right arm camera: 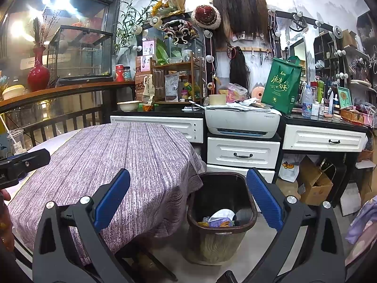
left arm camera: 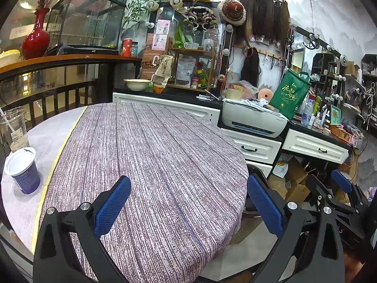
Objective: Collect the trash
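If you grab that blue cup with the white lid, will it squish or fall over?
The blue cup with the white lid looks like thin plastic or paper, so it would probably squish under a hard squeeze. It is probably light, and narrower at its base, so a sideways push might tip it.
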Action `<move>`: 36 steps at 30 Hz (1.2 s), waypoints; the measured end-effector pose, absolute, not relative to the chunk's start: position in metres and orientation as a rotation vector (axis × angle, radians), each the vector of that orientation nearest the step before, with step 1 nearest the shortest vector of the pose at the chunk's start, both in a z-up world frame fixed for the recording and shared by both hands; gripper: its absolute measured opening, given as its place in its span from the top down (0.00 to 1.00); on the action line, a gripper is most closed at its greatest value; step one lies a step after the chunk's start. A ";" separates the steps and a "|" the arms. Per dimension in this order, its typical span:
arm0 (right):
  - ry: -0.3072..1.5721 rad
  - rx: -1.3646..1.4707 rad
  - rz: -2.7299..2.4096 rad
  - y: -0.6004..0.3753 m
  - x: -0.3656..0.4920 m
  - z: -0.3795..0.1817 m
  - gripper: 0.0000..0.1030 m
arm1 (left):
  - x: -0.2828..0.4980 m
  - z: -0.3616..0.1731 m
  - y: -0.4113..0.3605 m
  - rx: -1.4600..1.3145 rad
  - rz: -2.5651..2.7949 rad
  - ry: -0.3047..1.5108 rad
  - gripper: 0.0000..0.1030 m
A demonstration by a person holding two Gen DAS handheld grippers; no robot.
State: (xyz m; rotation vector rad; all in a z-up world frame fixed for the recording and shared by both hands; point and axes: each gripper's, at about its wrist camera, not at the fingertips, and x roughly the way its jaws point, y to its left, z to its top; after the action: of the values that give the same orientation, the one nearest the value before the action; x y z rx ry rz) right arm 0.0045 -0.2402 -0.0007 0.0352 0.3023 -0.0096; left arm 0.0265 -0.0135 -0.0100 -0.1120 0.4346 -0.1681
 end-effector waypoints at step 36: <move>0.319 0.035 -0.013 -0.244 0.008 -0.006 0.06 | 0.022 -0.011 -0.030 -0.031 -0.148 0.387 0.05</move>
State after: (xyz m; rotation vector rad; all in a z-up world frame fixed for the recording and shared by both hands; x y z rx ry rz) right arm 0.0078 -0.2436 -0.0062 0.0345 0.3193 -0.0125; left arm 0.0222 -0.0302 -0.0106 -0.0308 0.3873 -0.1482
